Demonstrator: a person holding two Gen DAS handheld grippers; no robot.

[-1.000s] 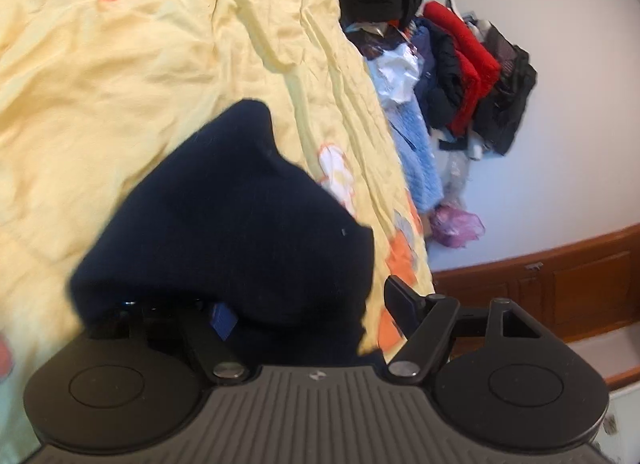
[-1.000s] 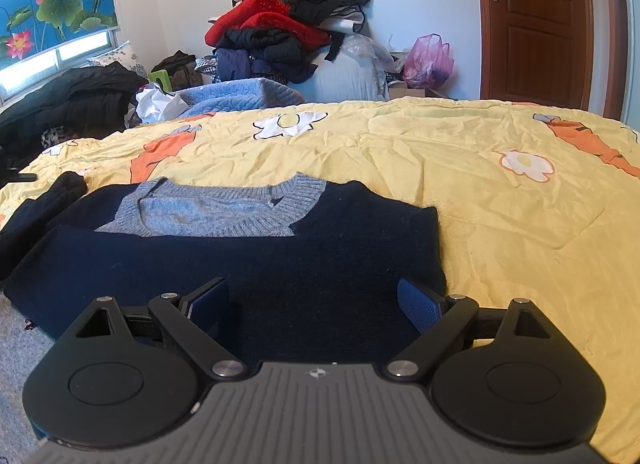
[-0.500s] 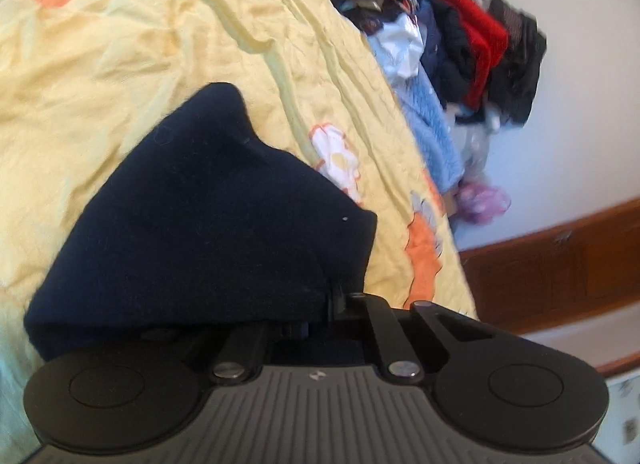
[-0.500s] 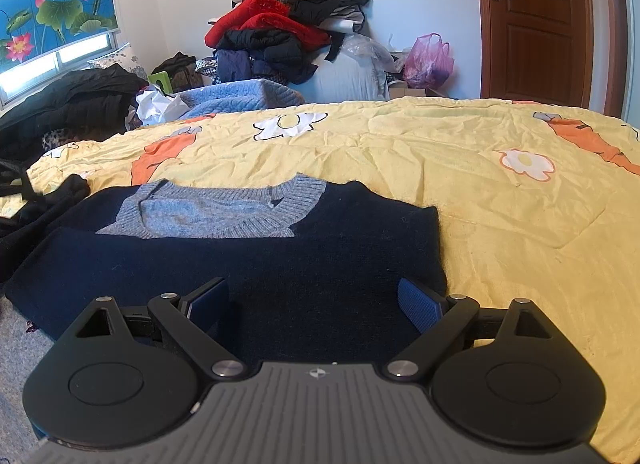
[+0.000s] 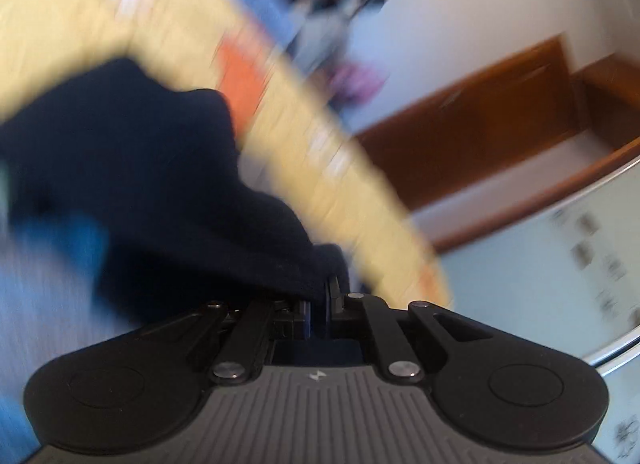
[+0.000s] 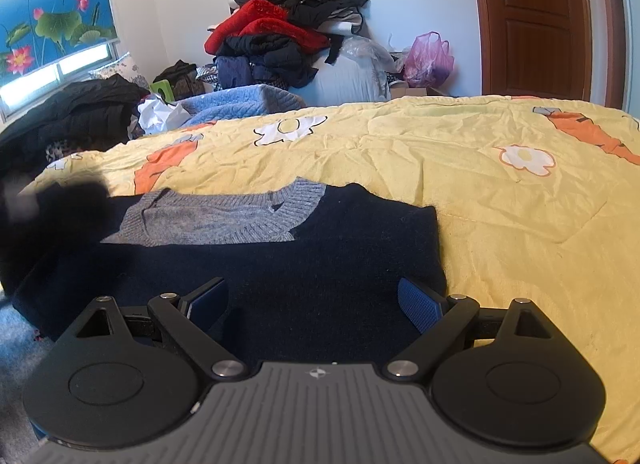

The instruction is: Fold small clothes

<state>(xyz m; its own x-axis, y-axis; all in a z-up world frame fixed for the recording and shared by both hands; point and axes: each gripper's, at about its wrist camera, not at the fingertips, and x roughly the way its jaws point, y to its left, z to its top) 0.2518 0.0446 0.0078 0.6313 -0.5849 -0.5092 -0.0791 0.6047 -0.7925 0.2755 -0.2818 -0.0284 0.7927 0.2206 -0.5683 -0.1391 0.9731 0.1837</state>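
Note:
A small navy sweater (image 6: 312,264) with a grey knit collar (image 6: 224,213) lies flat on the yellow flowered quilt (image 6: 500,191). My right gripper (image 6: 314,300) hovers over its lower body, open, with blue pads on either side and nothing pinched. In the blurred left wrist view my left gripper (image 5: 318,304) is shut on a fold of the sweater's navy sleeve (image 5: 160,183), which bunches up in front of the jaws. That sleeve shows as a dark blur (image 6: 60,203) at the left edge of the right wrist view.
A heap of red, black and blue clothes (image 6: 288,35) is piled against the far wall, beside a pink plastic bag (image 6: 430,59). Dark garments (image 6: 72,115) lie at the left under the window. A brown door (image 6: 536,19) stands at the right.
My left gripper closed on the navy sleeve, then swung fast sideways with it, rolling as it went. The right gripper stayed still and open over the sweater.

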